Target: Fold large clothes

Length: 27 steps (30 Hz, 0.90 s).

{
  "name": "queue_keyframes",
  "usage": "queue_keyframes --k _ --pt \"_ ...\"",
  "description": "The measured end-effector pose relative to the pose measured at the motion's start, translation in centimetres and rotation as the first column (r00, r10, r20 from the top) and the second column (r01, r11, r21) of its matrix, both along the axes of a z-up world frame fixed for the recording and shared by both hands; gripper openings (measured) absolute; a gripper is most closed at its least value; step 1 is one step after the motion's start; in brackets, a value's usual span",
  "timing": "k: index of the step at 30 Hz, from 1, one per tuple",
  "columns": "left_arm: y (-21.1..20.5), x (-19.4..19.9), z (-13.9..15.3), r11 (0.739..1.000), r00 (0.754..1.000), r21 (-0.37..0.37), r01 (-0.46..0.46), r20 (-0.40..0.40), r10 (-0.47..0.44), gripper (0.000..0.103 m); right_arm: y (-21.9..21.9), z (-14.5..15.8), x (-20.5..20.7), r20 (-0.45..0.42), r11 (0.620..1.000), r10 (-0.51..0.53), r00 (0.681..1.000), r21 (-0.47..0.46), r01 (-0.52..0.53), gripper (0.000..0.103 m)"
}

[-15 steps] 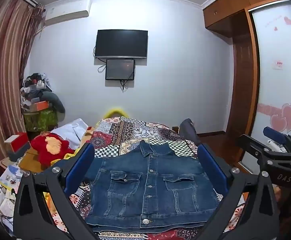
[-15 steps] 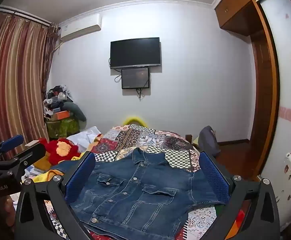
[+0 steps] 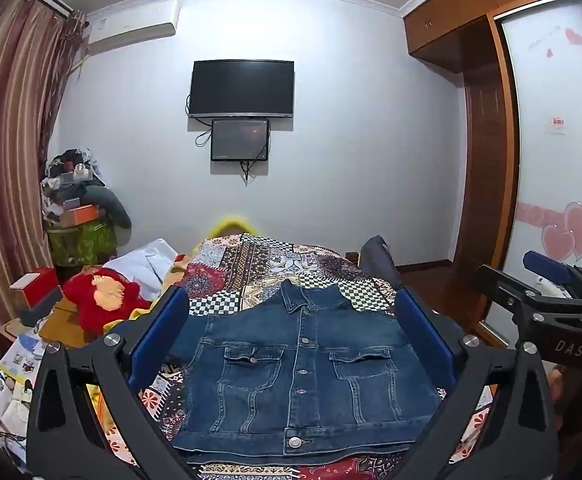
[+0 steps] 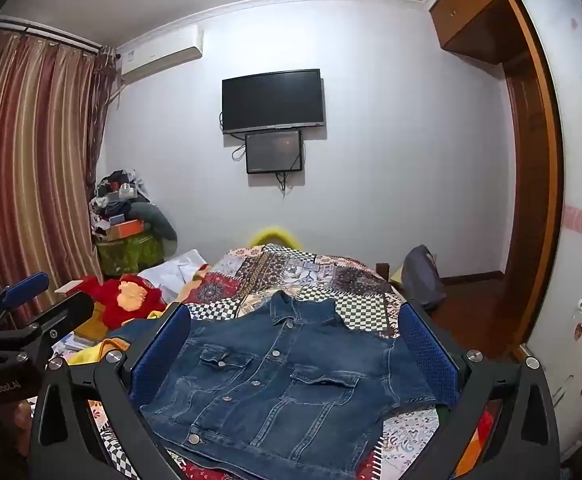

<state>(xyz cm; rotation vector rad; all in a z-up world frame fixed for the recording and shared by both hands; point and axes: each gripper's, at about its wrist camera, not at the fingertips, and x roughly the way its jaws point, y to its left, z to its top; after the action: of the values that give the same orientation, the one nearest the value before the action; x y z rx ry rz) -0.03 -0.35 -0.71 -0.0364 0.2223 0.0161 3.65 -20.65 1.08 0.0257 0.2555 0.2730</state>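
Observation:
A blue denim jacket (image 3: 303,372) lies front up and buttoned on the patchwork bedspread (image 3: 267,264), sleeves folded under, collar toward the far wall. It also shows in the right wrist view (image 4: 275,384). My left gripper (image 3: 291,340) is open and empty, held above the jacket's near edge. My right gripper (image 4: 295,348) is open and empty, held above the jacket from its right. The right gripper shows at the right edge of the left wrist view (image 3: 547,296). The left gripper shows at the left edge of the right wrist view (image 4: 19,320).
A red plush toy (image 3: 103,300) and white cloth (image 3: 147,264) lie left of the bed. Boxes and papers (image 3: 15,360) crowd the left floor. A dark bag (image 3: 379,260) stands right of the bed. A wardrobe (image 3: 491,160) fills the right wall.
Both views have shifted only slightly. The jacket lies as before and both grippers stay open.

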Motion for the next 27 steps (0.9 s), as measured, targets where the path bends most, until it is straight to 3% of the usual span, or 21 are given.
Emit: queue_keyframes --k 27 --pt "0.28 -0.13 0.22 1.000 1.000 -0.013 0.005 0.011 -0.005 0.103 0.28 -0.28 0.14 -0.005 1.000 0.005 1.000 -0.004 -0.005 0.103"
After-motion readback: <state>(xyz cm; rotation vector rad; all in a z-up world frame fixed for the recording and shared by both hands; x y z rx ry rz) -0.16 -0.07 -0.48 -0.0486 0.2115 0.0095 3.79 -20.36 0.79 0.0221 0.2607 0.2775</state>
